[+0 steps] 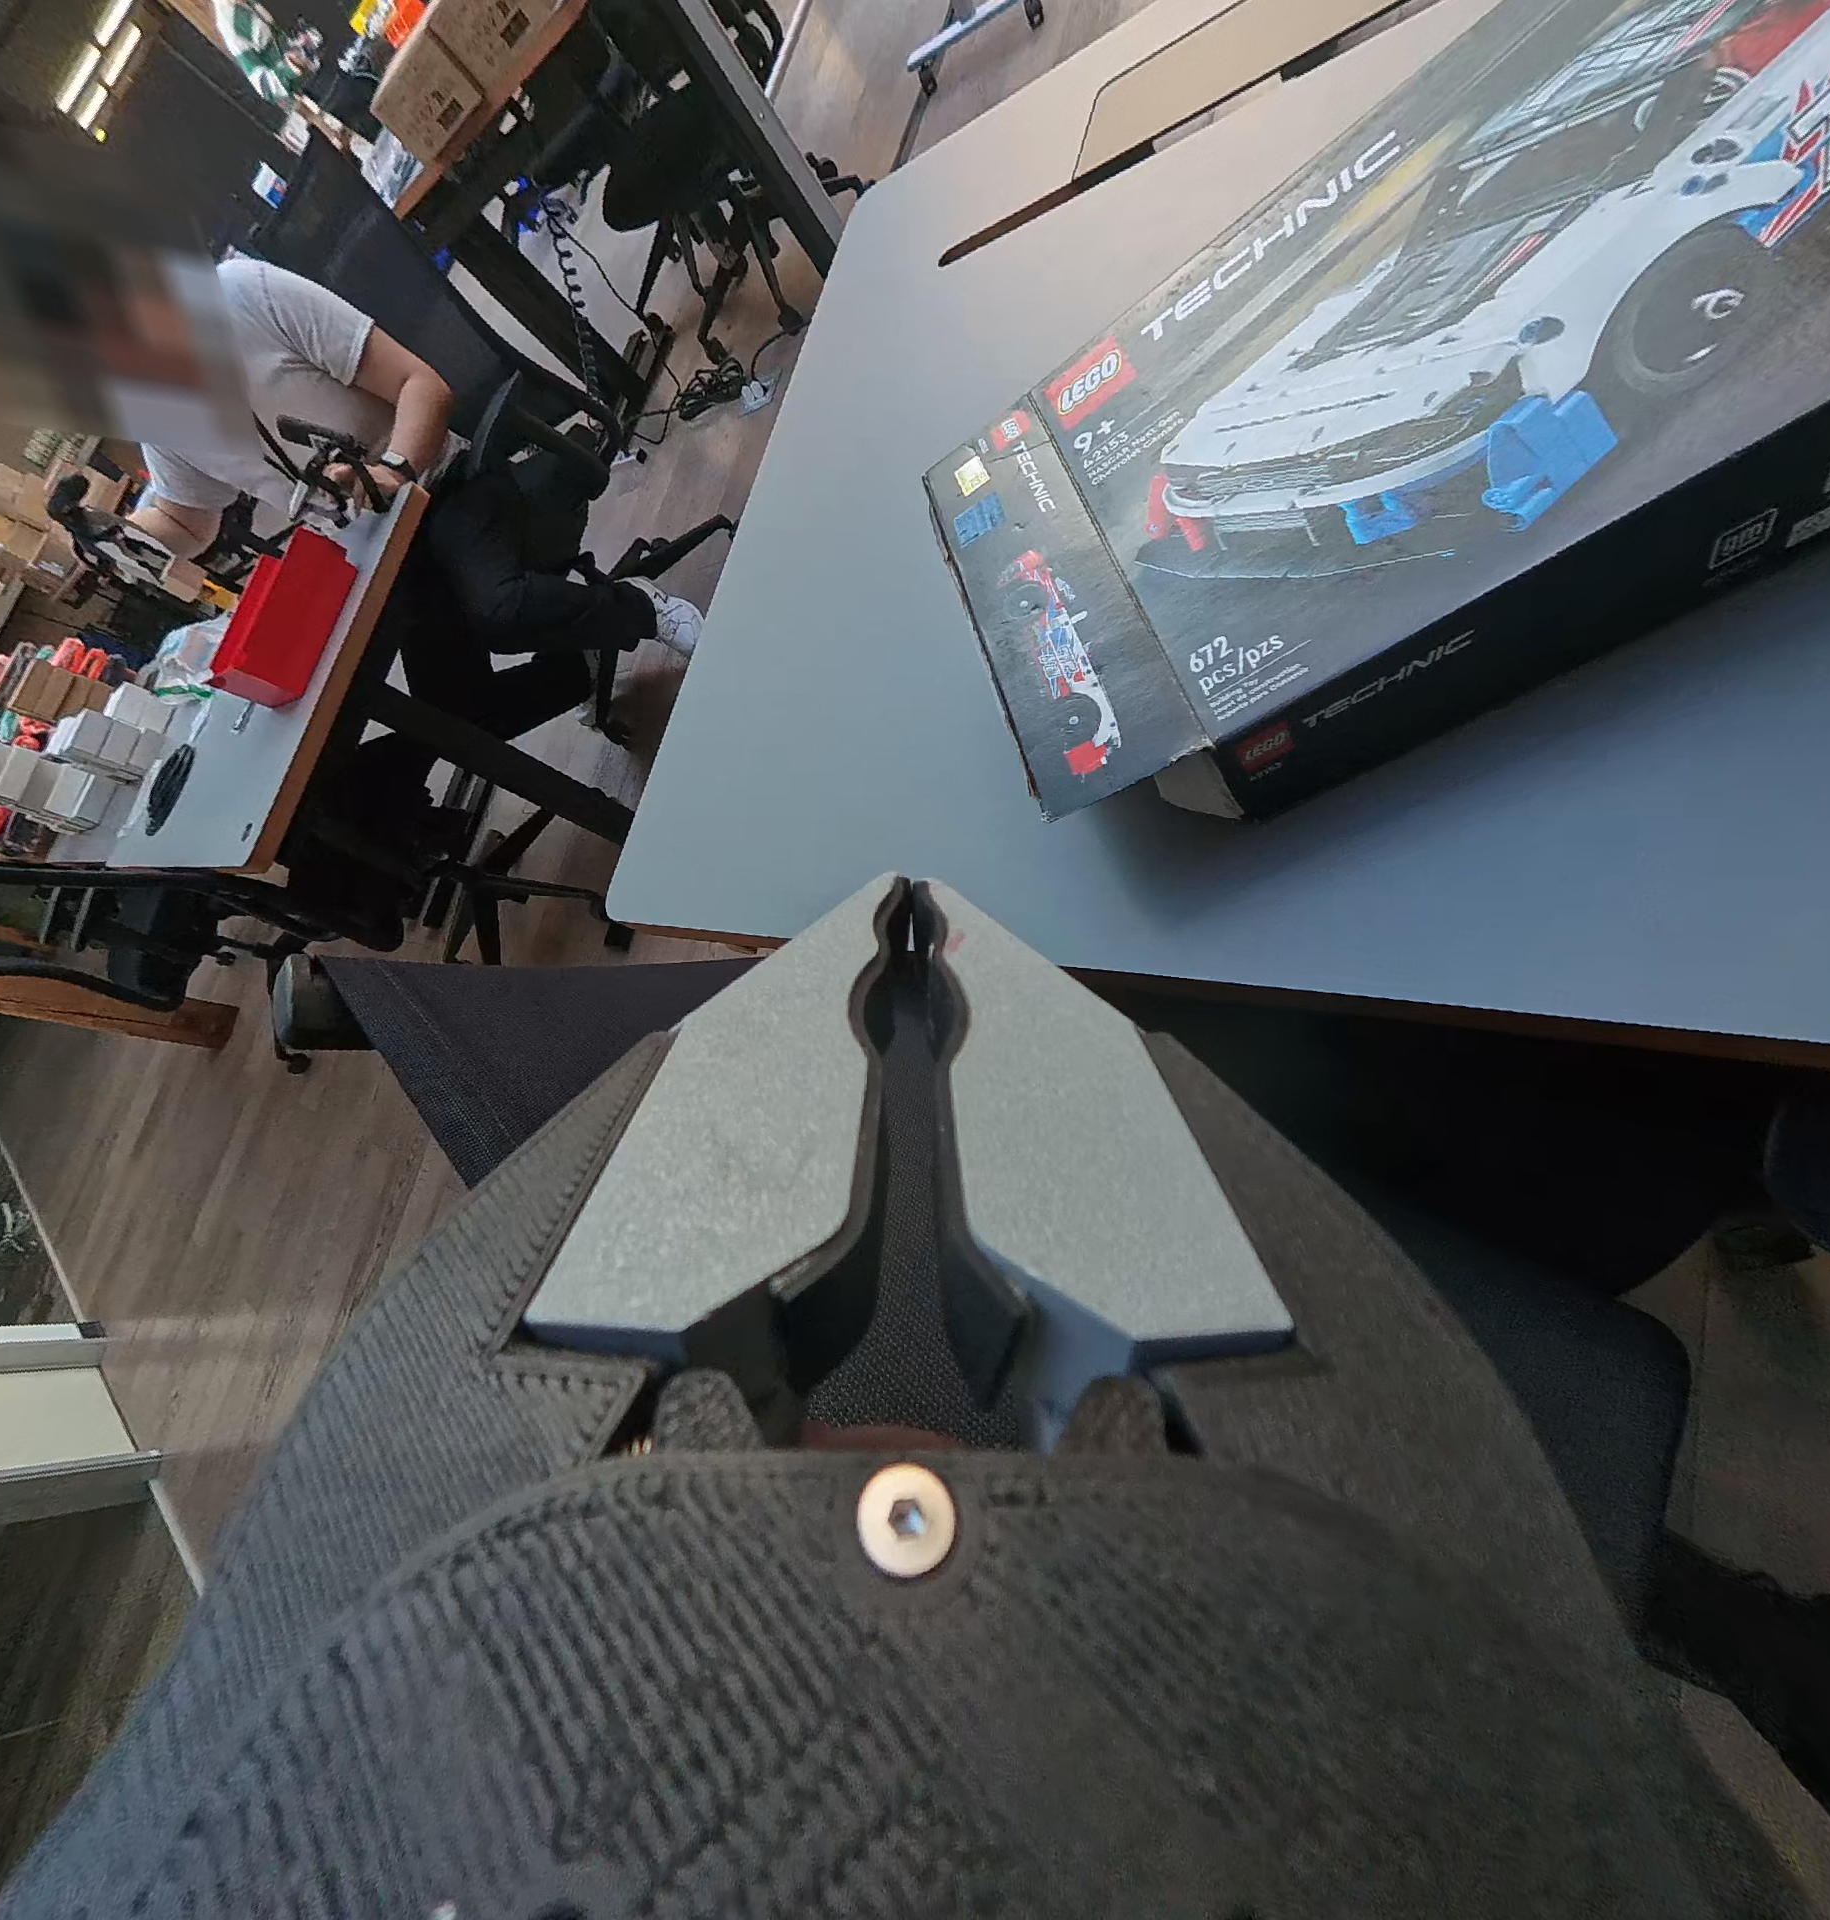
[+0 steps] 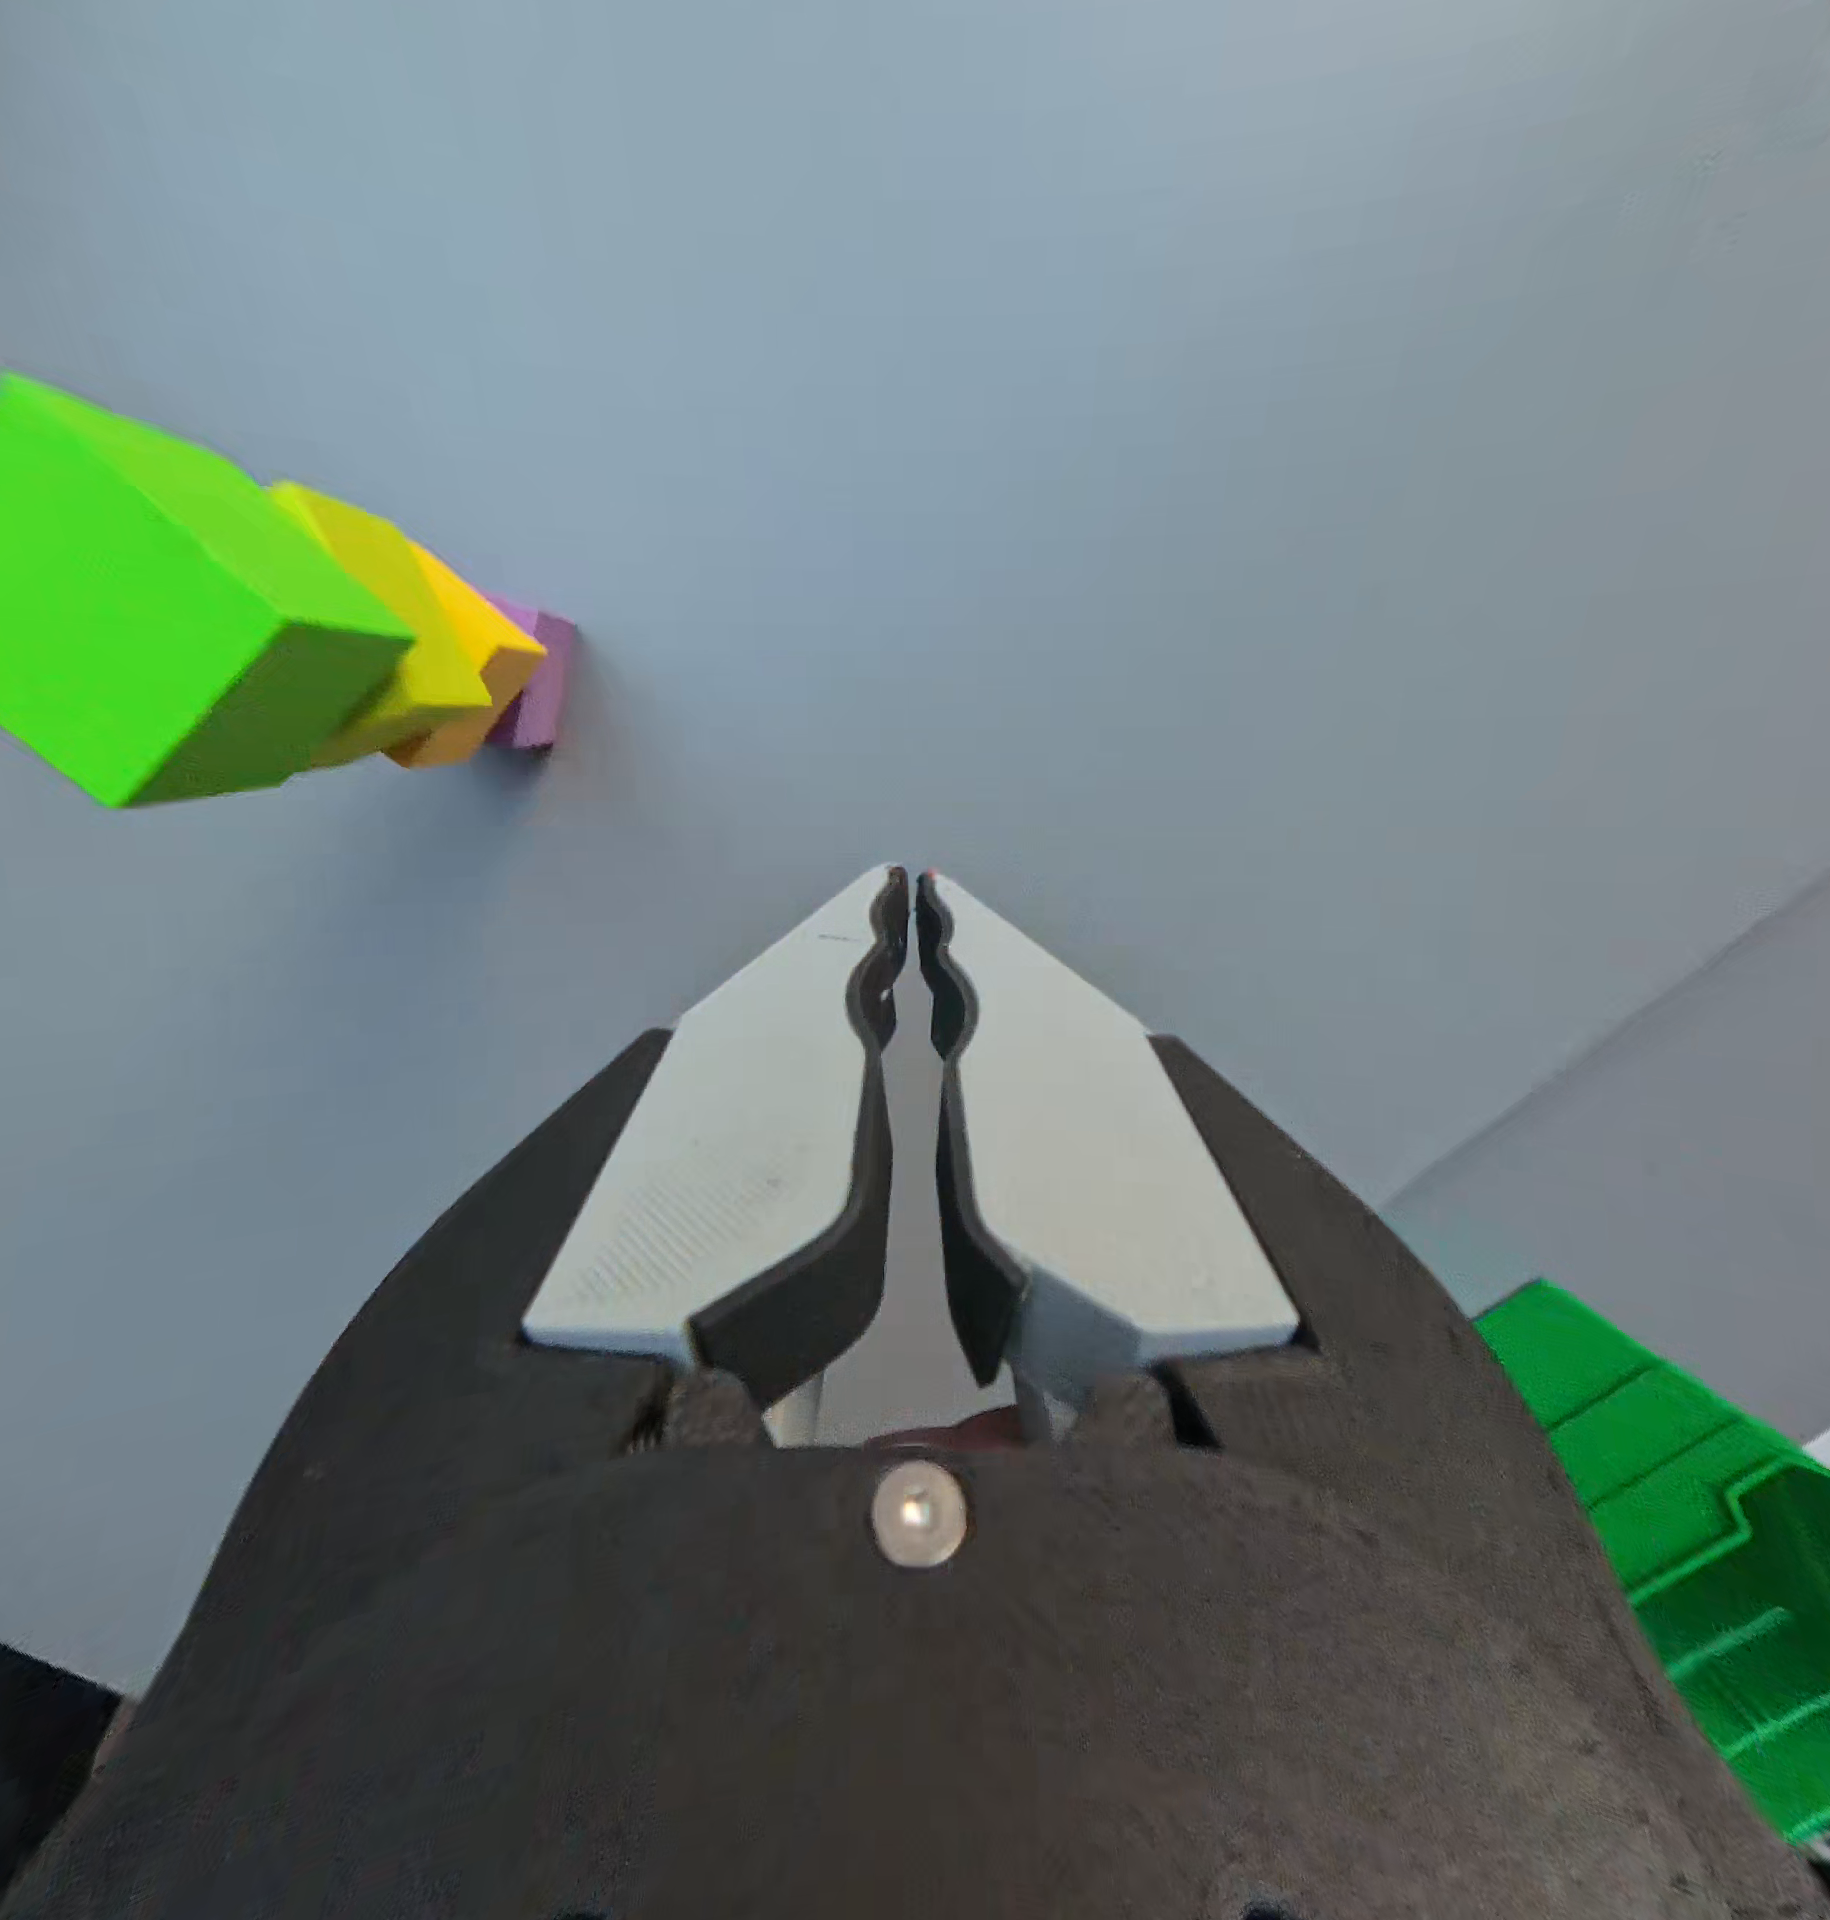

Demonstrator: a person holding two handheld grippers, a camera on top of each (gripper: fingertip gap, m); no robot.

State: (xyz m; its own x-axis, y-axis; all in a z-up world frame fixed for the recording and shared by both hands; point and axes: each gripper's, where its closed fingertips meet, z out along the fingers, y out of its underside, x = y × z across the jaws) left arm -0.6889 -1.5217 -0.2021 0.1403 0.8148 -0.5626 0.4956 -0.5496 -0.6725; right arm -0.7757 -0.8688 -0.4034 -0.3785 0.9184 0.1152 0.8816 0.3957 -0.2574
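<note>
In the right wrist view my right gripper (image 2: 913,878) is shut with nothing between its pads, above the bare grey table (image 2: 1098,416). To its upper left stands a tower of stacked blocks: a purple block (image 2: 539,681) at the base on the table, an orange block (image 2: 475,675), a yellow block (image 2: 402,623) and a large green block (image 2: 132,603) on top, nearest the camera. In the left wrist view my left gripper (image 1: 911,885) is shut and empty, held over the table's near edge (image 1: 1306,997), well short of a large toy car kit box (image 1: 1410,468).
A green plastic bin (image 2: 1700,1538) sits at the lower right of the right wrist view. In the left wrist view a black mesh chair (image 1: 537,1039) stands below the table edge, and a seated person (image 1: 298,384) works at another desk with a red box (image 1: 282,618) at far left.
</note>
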